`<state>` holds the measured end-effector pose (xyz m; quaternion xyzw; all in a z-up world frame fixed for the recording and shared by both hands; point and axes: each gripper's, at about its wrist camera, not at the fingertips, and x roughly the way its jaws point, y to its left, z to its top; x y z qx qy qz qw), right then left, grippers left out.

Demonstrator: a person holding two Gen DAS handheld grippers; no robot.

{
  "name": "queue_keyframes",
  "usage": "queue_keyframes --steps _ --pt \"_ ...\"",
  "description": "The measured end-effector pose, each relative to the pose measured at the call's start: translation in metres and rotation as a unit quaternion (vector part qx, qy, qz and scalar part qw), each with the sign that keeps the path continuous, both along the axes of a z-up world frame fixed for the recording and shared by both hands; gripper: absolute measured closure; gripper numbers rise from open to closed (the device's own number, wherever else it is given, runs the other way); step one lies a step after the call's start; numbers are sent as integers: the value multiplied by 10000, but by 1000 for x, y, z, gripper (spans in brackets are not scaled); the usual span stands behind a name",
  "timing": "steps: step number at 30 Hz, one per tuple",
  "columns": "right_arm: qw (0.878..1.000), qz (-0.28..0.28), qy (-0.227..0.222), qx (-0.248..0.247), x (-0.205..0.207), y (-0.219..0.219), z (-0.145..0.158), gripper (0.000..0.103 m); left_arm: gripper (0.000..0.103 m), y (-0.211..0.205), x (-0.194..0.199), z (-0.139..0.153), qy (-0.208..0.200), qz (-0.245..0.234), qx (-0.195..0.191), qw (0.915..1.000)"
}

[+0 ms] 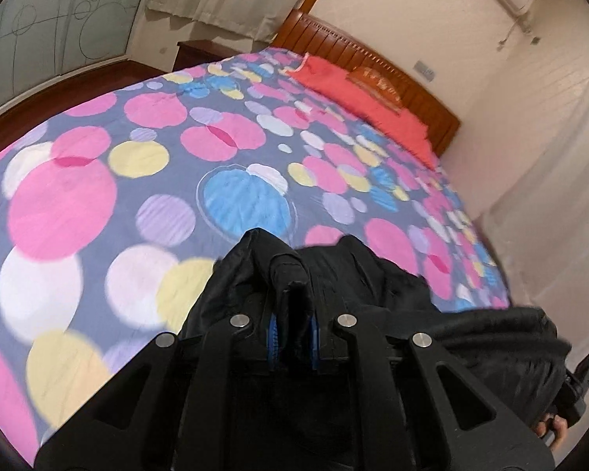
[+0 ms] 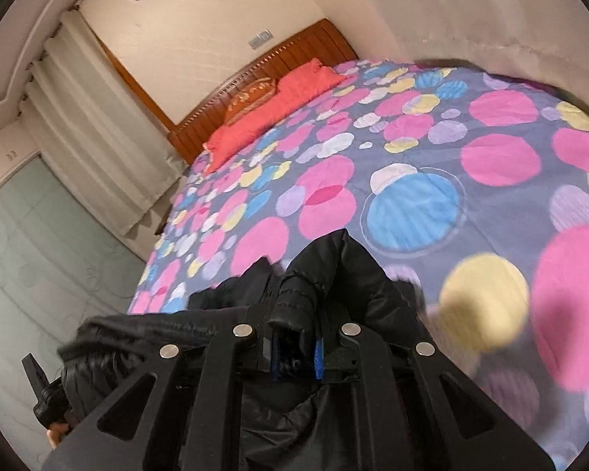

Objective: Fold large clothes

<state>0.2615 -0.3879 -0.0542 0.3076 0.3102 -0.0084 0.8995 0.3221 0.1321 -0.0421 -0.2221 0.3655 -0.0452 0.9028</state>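
Two wrist views show one wide bed covered by a grey-blue cotton bedspread (image 1: 145,180) printed with overlapping pink, yellow, white, lilac and blue discs; its surface lies flat with fine wrinkles and is largely uncovered from the near edge to the headboard. A ribbed, reddish-brown wooden headboard (image 1: 420,90) with a carved centre panel closes the far end, and a coral-red quilted pillow (image 1: 357,94) lies flat against it. Pale pleated curtains (image 2: 98,129) hang along one side of the bed, and a plain cream wall runs along the other. A bulky black padded jacket (image 2: 326,274), smooth, slightly glossy and stitched in quilted channels, is bunched above the near edge of the bedspread and spans between both tools. The left gripper (image 1: 294,314), angled downward, has its blue-padded jaws almost together on a raised fold of the jacket; the cloth drapes off to its right. The right gripper (image 2: 296,337), likewise tilted down, is pinched nearly closed on another thick fold, with fabric trailing to its left. Part of a hand (image 1: 549,429) shows at the lower right of the left view.
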Motion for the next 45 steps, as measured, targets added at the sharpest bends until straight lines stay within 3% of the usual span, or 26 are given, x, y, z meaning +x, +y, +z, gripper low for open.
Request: queue_keyframes --steps 5,9,14,15,17,20,22,24,26,28,30,35,39,42,45 --pt "9985 -122 534 -28 60 -12 -40 91 92 -15 67 -36 375 64 451 9983" --pt "9952 -73 973 -93 96 -15 -79 89 92 -20 97 -67 631 44 680 9957" --pt "9928 -46 1186 -182 105 -12 -93 83 86 -28 109 -86 765 25 933 9927" --pt "9927 -18 1194 -183 104 -12 -91 81 84 -28 110 -85 758 13 916 9929" --pt "9930 33 1170 -142 102 -12 -86 78 63 -26 109 -78 712 -72 770 9945" --pt "9946 72 1031 1 98 -17 -77 70 46 -24 102 -60 501 -92 664 9965" --pt "9950 74 989 87 98 -19 -71 64 40 -21 99 -48 430 -110 546 9975" --pt "9958 79 892 168 94 -20 -65 45 34 -16 94 -37 348 -26 415 9985" --pt "9973 46 710 170 87 -19 -54 34 30 -9 87 -22 169 116 282 9994" --pt "9982 114 565 150 81 -17 -44 34 30 -4 80 -10 38 176 218 9996" --pt "9988 144 477 12 76 -12 -36 34 30 -4 69 -4 -25 129 183 9997" --pt "9910 183 764 -1085 81 12 -40 35 30 -21 44 -25 71 -77 512 9986" --pt "9814 190 913 -1676 95 27 -52 35 30 -34 51 -48 257 -82 806 9964" --pt "9708 187 1090 -2130 111 32 -66 35 30 -42 65 -61 228 77 1295 9913" --pt "9660 256 1359 -2186 121 30 -86 35 30 -44 81 -83 456 227 1676 9845"
